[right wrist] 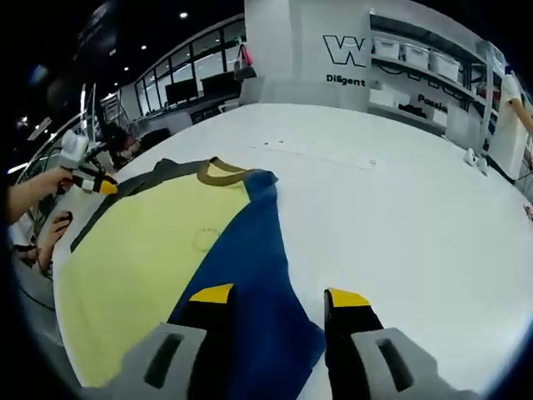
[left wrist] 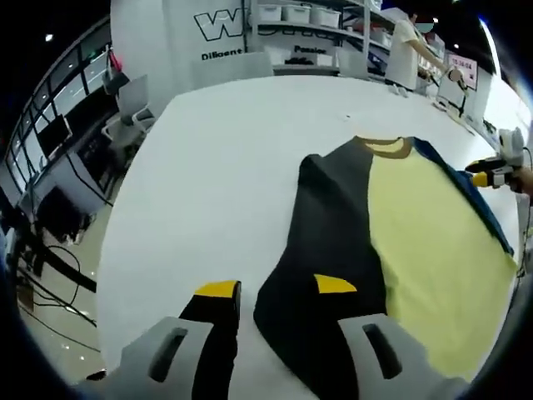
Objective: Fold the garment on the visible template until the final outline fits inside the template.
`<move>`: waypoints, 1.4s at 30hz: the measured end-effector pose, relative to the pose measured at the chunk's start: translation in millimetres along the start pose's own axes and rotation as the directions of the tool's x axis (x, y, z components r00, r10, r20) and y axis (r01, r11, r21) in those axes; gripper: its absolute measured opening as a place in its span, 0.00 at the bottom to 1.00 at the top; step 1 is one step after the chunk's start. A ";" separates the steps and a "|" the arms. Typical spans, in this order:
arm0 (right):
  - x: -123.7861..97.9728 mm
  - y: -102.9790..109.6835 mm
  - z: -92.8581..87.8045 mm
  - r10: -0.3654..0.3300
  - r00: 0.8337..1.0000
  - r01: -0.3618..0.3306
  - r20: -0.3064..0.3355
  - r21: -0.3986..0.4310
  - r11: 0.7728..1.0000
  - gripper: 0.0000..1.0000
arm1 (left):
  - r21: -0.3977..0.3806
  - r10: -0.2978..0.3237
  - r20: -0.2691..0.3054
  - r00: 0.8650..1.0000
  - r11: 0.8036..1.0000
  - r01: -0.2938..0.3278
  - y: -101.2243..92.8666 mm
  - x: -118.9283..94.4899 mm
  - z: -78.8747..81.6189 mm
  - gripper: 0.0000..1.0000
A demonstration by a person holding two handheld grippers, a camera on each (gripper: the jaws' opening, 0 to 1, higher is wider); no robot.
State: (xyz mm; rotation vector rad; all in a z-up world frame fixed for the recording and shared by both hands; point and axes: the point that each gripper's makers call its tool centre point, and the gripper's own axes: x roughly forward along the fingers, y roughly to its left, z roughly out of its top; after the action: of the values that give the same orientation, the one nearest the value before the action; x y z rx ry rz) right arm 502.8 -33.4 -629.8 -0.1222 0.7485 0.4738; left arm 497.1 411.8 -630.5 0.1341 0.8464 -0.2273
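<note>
Both grippers, left [left wrist: 276, 287] and right [right wrist: 277, 296], hang released beside the garment [left wrist: 416, 242].
We see its collar-to-hem axis running away from us, each long edge nearest its own-side gripper.

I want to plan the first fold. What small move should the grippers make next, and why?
Probably lower the left gripper onto the dark edge of the shirt. The shirt lies flat on the white table, unfolded, and both grippers are open, holding nothing. The right gripper likewise hovers above the blue side.

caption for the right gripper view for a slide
Open hand-held gripper above the blue side of a yellow shirt on a white table.
</note>
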 end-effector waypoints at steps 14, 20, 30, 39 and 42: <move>9.0 -6.4 -0.2 -0.041 0.999 0.040 -0.021 -0.038 0.998 0.00 | 0.026 0.074 -0.003 0.997 0.997 -0.074 3.6 2.3 -2.4 0.03; 14.7 -9.2 4.3 -0.063 0.998 0.061 -0.022 -0.070 0.996 0.00 | 0.040 0.109 -0.017 0.994 0.993 -0.108 13.0 3.3 -1.4 0.02; 17.3 -34.3 10.7 -0.168 0.986 0.168 -0.016 -0.005 0.986 0.00 | 0.131 0.167 -0.028 0.986 0.978 -0.162 29.9 3.2 1.9 0.02; 15.5 -31.2 10.0 -0.140 0.990 0.140 0.001 0.047 0.989 0.00 | 0.096 0.155 -0.028 0.987 0.984 -0.152 31.8 4.0 3.1 0.03; 11.4 -29.8 12.0 -0.142 0.990 0.141 0.009 0.040 0.989 0.00 | 0.126 0.162 -0.022 0.986 0.979 -0.158 31.9 4.3 5.4 0.03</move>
State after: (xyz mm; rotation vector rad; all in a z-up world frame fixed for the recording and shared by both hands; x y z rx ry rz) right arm 531.1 -52.4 -630.5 -0.1348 0.7315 0.3244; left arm 511.8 440.9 -629.3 0.3221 0.8491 -0.1262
